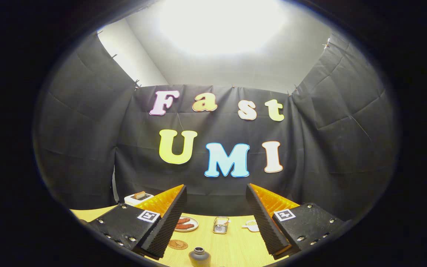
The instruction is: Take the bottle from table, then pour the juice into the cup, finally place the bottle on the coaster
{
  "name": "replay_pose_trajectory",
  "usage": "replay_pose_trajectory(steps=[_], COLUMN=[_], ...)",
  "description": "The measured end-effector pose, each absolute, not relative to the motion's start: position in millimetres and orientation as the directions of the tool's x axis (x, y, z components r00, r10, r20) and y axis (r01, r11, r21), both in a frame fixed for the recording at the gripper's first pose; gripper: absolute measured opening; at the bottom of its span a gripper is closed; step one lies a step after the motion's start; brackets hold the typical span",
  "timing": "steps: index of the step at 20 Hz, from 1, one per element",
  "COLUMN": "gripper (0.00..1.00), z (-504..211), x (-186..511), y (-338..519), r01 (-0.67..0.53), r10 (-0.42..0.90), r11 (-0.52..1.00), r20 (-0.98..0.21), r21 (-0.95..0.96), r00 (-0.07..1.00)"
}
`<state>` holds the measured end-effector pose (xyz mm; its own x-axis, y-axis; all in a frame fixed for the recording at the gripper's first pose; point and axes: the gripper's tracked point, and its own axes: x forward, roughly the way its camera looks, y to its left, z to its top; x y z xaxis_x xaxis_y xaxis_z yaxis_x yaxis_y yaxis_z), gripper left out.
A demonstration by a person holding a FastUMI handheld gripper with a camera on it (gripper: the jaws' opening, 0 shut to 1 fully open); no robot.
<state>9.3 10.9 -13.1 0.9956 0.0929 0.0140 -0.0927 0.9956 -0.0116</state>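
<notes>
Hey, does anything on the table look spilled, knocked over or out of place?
Nothing stands out. The bottle stands upright between the open fingers, the coaster lies flat beside it, and no spill shows on the table.

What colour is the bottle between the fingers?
Grey bottle, seen in the gripper view.

Grey bottle (199, 257), pale wooden table (235, 244)

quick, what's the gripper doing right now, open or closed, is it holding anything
Gripper: open, jaws spread wide and holding nothing; the bottle stands on the table between them, untouched.
</notes>
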Motion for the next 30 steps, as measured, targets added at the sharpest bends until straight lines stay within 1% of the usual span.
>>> replay_pose_trajectory(steps=[6,12,18,25,30], gripper=[0.97,0.97,0.97,0.97,0.97], z=[-37,-70,-116,-170,-194], x=[10,13,14,14,15], y=[23,25,23,27,34], r01=[-0.150,-0.168,-0.172,-0.208,-0.237], r10=[0.150,0.168,0.175,0.211,0.246], r11=[0.989,0.986,0.985,0.978,0.969], r20=[0.014,-0.023,-0.096,-0.194,-0.229], r21=[-0.008,0.017,0.032,0.036,0.063], r00=[0.989,0.985,0.980,0.958,0.942])
